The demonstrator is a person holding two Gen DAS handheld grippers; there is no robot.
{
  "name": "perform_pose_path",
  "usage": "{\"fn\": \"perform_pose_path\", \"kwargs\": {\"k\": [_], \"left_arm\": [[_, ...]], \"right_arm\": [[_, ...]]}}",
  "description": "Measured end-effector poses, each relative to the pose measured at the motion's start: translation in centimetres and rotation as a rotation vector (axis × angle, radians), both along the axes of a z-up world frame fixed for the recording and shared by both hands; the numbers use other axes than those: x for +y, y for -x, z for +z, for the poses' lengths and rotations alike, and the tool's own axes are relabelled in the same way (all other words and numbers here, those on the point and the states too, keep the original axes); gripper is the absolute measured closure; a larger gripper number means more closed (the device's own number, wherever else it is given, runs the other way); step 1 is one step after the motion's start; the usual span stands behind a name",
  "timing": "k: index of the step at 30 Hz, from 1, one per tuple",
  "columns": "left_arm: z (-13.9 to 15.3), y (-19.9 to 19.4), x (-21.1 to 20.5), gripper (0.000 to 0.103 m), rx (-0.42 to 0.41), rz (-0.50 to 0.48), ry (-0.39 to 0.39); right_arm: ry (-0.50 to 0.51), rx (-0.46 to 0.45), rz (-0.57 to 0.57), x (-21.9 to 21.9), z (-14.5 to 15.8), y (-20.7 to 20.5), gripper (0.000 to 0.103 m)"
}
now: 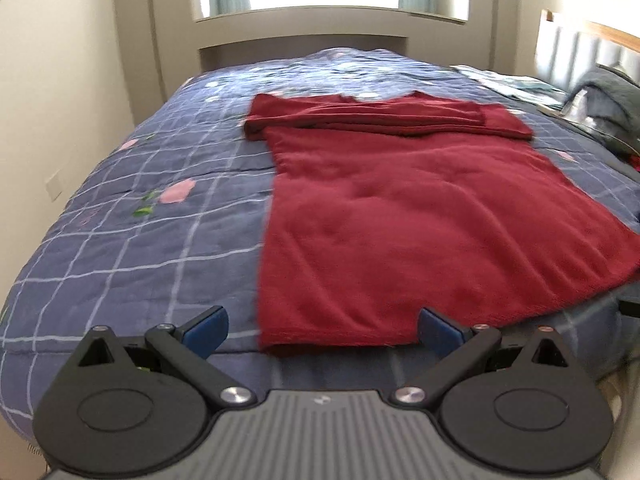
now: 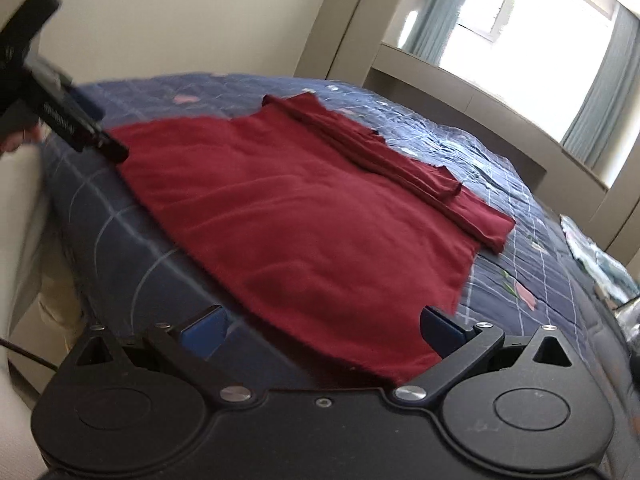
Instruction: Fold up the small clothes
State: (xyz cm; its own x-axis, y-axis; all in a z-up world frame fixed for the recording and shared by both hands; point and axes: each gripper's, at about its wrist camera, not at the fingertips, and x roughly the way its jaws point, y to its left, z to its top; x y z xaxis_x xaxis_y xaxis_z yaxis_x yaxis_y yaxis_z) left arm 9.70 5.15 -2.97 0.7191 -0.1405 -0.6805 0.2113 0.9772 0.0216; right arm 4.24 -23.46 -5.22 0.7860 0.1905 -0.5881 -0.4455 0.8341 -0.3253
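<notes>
A dark red long-sleeved top [image 1: 400, 220] lies flat on a blue checked quilt [image 1: 140, 168]. Its sleeves [image 1: 360, 118] are folded across the far end. My left gripper [image 1: 324, 330] is open at the bed's near edge, and the left corner of the hem sits between its blue pads [image 1: 208, 330] without touching them. In the right wrist view the same top [image 2: 300, 220] spreads away from my right gripper [image 2: 324, 330], which is open over the hem's right corner. The left gripper [image 2: 108, 146] shows blurred at the top's far corner, held by a hand.
A wall runs close along the bed's left side. A window ledge [image 1: 320, 20] stands behind the bed. A grey pile of clothes [image 1: 600, 96] and a patterned cloth [image 1: 504, 80] lie at the right by a wooden-topped headboard [image 1: 580, 44]. Bare quilt lies left of the top.
</notes>
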Motion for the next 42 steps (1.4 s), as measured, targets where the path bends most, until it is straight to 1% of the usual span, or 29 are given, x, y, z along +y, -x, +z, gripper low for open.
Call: {"fn": "perform_pose_path", "kwargs": {"k": [1,3,4,6,7,8,9,10,11,12,13,14,17,20,22,26,28,29,30,31,32,33,35,37,41,42], "left_arm": [[0.0,0.1,-0.4,0.000,0.002,-0.016,0.003],[0.0,0.4,-1.2,0.000,0.004,-0.055,0.006],[-0.1,0.5,-1.7,0.000,0.003,-0.070,0.004],[-0.2,0.7,-2.7,0.000,-0.003,-0.110,-0.009],[-0.3,0.8,-3.1,0.000,-0.006,-0.129,-0.016],[-0.4,0.9,-3.7,0.000,-0.011,-0.148,-0.025],[-0.5,1.0,-4.2,0.000,-0.018,-0.171,-0.035],[-0.5,1.1,-4.7,0.000,-0.024,-0.193,-0.044],[-0.6,1.2,-5.3,0.000,-0.033,-0.215,-0.056],[-0.6,1.3,-5.9,0.000,-0.040,-0.232,-0.068],[-0.7,1.4,-6.4,0.000,-0.045,-0.247,-0.077],[-0.8,1.4,-6.9,0.000,-0.055,-0.266,-0.087],[-1.0,1.5,-8.2,0.000,-0.080,-0.299,-0.114],[-1.1,1.2,-9.4,0.001,-0.109,-0.299,-0.148],[-1.0,1.0,-10.0,0.003,-0.138,-0.294,-0.166],[-1.2,0.2,-10.7,0.015,-0.167,-0.249,-0.235],[-1.4,-0.1,-10.4,0.017,-0.171,-0.224,-0.263],[-1.4,-0.1,-10.1,0.020,-0.172,-0.219,-0.267],[-1.4,-0.1,-9.7,0.027,-0.172,-0.212,-0.273],[-1.5,0.0,-9.5,0.031,-0.172,-0.203,-0.289],[-1.5,0.0,-9.2,0.038,-0.172,-0.193,-0.314],[-1.7,0.0,-8.7,0.042,-0.174,-0.181,-0.342],[-1.8,0.1,-7.6,0.044,-0.179,-0.163,-0.382],[-1.6,0.2,-6.5,0.044,-0.188,-0.161,-0.392],[-1.3,-0.1,-5.3,0.053,-0.176,-0.165,-0.408],[-1.3,-0.2,-5.1,0.057,-0.174,-0.173,-0.411]], "right_arm": [[0.011,-0.003,0.000,0.3,-0.2,0.1,0.002],[0.027,-0.006,0.004,0.8,-0.6,0.1,0.009],[0.032,-0.010,0.008,0.9,-0.8,0.1,0.011],[0.038,-0.041,0.019,1.2,-0.9,0.2,0.022],[0.048,-0.056,0.020,1.4,-1.0,0.2,0.024],[0.053,-0.065,0.019,1.3,-1.0,0.1,0.029],[0.051,-0.076,0.020,1.4,-1.0,0.1,0.040],[0.047,-0.083,0.023,1.5,-1.0,0.1,0.048],[0.044,-0.084,0.027,1.6,-0.9,0.0,0.067],[0.036,-0.080,0.036,1.7,-0.8,-0.1,0.084],[0.020,-0.074,0.044,1.8,-0.6,-0.2,0.087],[0.001,-0.071,0.049,1.7,-0.2,-0.3,0.087],[-0.061,-0.062,0.054,1.3,1.1,-0.7,0.090],[-0.126,-0.052,0.048,0.8,2.6,-1.4,0.092],[-0.158,-0.048,0.045,0.4,3.5,-1.8,0.093],[-0.185,-0.061,0.050,0.2,4.9,-1.9,0.094],[-0.193,-0.067,0.052,0.1,5.3,-2.0,0.094],[-0.194,-0.069,0.052,0.1,5.4,-1.9,0.094],[-0.193,-0.072,0.053,0.1,5.5,-1.8,0.094],[-0.192,-0.073,0.054,0.1,5.5,-1.8,0.094],[-0.190,-0.072,0.054,0.0,5.4,-1.7,0.094],[-0.188,-0.070,0.056,0.0,5.3,-1.6,0.094],[-0.178,-0.062,0.057,-0.1,5.0,-1.3,0.094],[-0.160,-0.050,0.058,0.0,4.3,-1.2,0.094],[-0.110,-0.009,0.059,0.3,2.3,-1.1,0.094],[-0.096,0.001,0.056,0.5,1.7,-1.1,0.091]]}}
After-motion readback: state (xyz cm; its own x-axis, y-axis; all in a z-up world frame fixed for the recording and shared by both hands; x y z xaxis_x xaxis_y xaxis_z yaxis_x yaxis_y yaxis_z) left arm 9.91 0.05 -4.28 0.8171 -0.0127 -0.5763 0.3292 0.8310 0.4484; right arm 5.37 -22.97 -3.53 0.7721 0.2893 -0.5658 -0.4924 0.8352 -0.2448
